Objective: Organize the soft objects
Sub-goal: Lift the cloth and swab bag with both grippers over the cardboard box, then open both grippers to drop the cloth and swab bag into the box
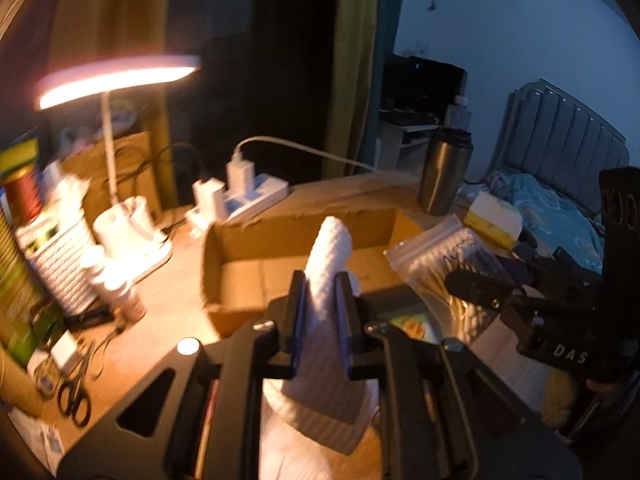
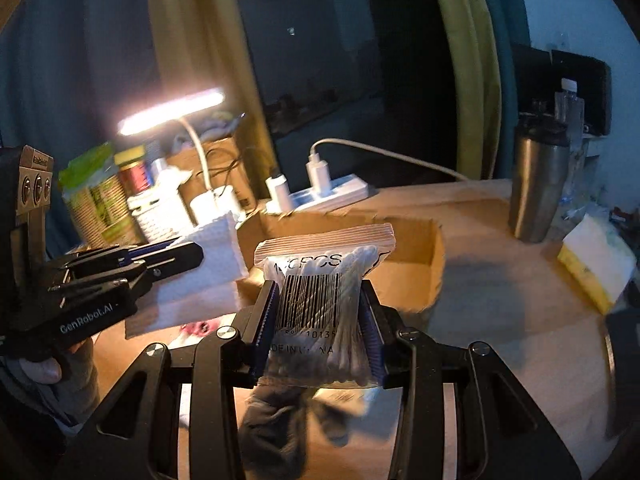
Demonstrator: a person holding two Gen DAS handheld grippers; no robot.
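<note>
My left gripper (image 1: 320,284) is shut on a folded white textured cloth (image 1: 330,256) and holds it above the near edge of an open cardboard box (image 1: 248,280). My right gripper (image 2: 320,300) is shut on a clear zip bag of cotton swabs (image 2: 320,280) with a barcode, held just in front of the same box (image 2: 416,256). In the right wrist view the left gripper (image 2: 188,256) with the cloth (image 2: 208,264) is at the left. In the left wrist view the right gripper (image 1: 460,280) with the swab bag (image 1: 440,256) is at the right.
A lit desk lamp (image 1: 112,80), a power strip with chargers (image 1: 244,196), white cups (image 1: 124,224) and scissors (image 1: 74,396) lie left of the box. A steel tumbler (image 2: 536,184) and a yellow-white sponge pack (image 2: 596,264) stand right. A dark cloth (image 2: 276,420) lies under my right gripper.
</note>
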